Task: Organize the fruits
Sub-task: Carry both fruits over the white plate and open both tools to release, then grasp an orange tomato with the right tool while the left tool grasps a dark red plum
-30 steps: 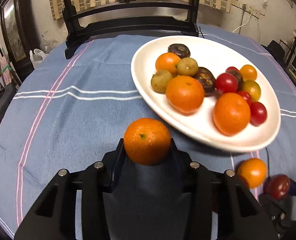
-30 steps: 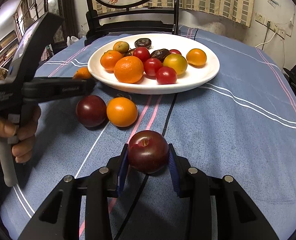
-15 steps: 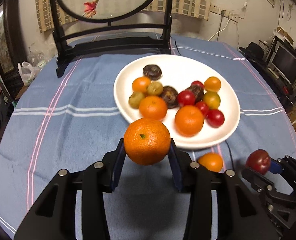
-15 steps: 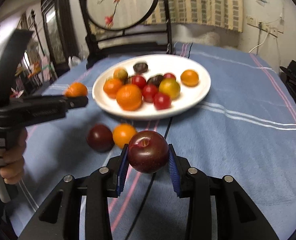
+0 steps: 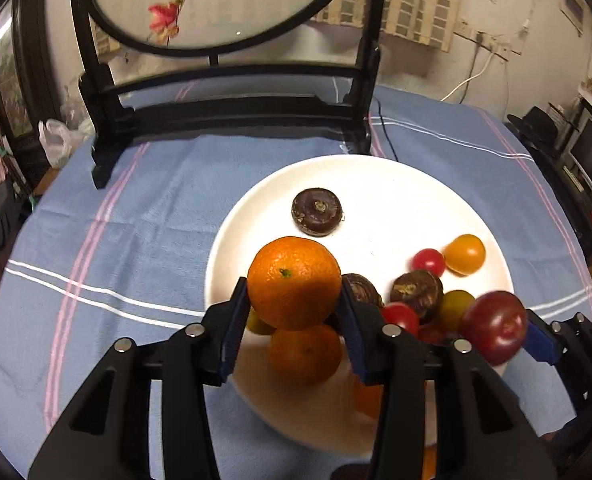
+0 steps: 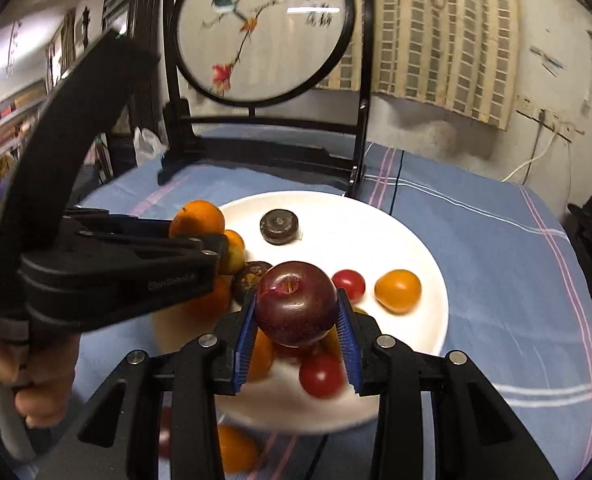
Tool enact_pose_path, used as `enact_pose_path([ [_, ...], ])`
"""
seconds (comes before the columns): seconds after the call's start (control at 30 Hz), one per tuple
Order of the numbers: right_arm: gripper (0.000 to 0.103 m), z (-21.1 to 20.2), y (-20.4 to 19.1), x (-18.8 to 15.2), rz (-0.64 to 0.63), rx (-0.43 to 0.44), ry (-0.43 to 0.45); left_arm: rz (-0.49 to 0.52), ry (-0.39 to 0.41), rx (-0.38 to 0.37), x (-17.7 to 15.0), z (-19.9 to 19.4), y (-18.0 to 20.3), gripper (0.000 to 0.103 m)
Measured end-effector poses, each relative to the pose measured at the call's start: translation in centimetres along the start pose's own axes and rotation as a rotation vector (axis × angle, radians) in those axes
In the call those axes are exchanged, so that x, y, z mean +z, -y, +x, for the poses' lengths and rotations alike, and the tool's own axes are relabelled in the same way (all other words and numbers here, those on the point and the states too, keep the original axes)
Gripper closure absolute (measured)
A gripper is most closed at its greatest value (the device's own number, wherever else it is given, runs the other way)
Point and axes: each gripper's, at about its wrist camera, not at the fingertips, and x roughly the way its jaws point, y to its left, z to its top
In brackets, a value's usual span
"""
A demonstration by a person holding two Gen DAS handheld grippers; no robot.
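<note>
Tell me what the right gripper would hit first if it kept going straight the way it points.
Probably the fruit heaped on the white plate: the right gripper, shut on a dark red plum, points down at it. A red tomato looks nearest, though depth is unclear.

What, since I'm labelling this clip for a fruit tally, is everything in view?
plate: one, white, on the cloth
tangerine: one, orange, held over the plate
plum: one, dark red, held over the plate
loose tangerines: at least one, orange, on the plate, partly hidden
brown bulbs: three, dark brown, on the plate
small tomatoes: at least two, red, on the plate
yellow tomato: one, orange-yellow, plate's right side
tablecloth: one, blue, striped
embroidered screen: one, round, black stand, behind the plate
left gripper: jaws just been opening, tangerine between them
right gripper: shut on plum
hand: one, gripping the left gripper's handle
</note>
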Motion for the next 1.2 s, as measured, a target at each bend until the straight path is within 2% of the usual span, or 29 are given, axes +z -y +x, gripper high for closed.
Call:
enact_pose_path([
  [0.07, 0.054, 0.1, 0.1, 0.1, 0.015, 0.003, 0.017, -0.006, 0.016, 0.004, 0.0, 0.2, 0.2, 0.043],
  [0.17, 0.047, -0.6, 1.0, 0.0, 0.056, 0.011, 0.039, 0.008, 0.048, 0.012, -0.2, -0.5, 0.3, 0.036],
  [0.27, 0.045, -1.8, 1.9, -0.5, 0.101, 0.022, 0.058, -0.002, 0.069, -0.002, -0.2, -1.7, -0.2, 0.035],
  [0.37, 0.042, -3.1, 2.7, -1.3, 0.154, 0.049, 0.065, -0.014, 0.094, -0.010, -0.5, -3.3, -0.7, 0.029],
  [0.5, 0.037, -5.2, 2.3, -2.9, 0.140, 0.075, 0.054, -0.023, 0.118, -0.005, -2.3, -5.7, -1.6, 0.022],
  [0.7, 0.033, -7.8, 0.6, -6.4, 0.079, 0.093, 0.014, -0.033, 0.127, -0.004, -7.0, -7.6, -3.1, 0.019],
  [0.83, 0.033, -8.6, -0.8, -8.1, 0.040, 0.112, -0.015, -0.050, 0.110, -0.025, -9.6, -7.8, -4.0, 0.019],
  [0.9, 0.033, -8.6, -1.7, -8.7, 0.001, 0.095, -0.035, -0.051, 0.100, -0.024, -10.8, -7.3, -4.4, 0.018],
  [1.07, 0.033, -7.0, -3.7, -10.0, -0.082, 0.058, -0.120, -0.021, 0.099, 0.016, -12.1, -5.9, -4.9, 0.018],
  [1.2, 0.035, -5.4, -4.6, -10.6, -0.125, 0.041, -0.178, -0.035, 0.059, -0.024, -12.0, -5.3, -5.5, 0.018],
])
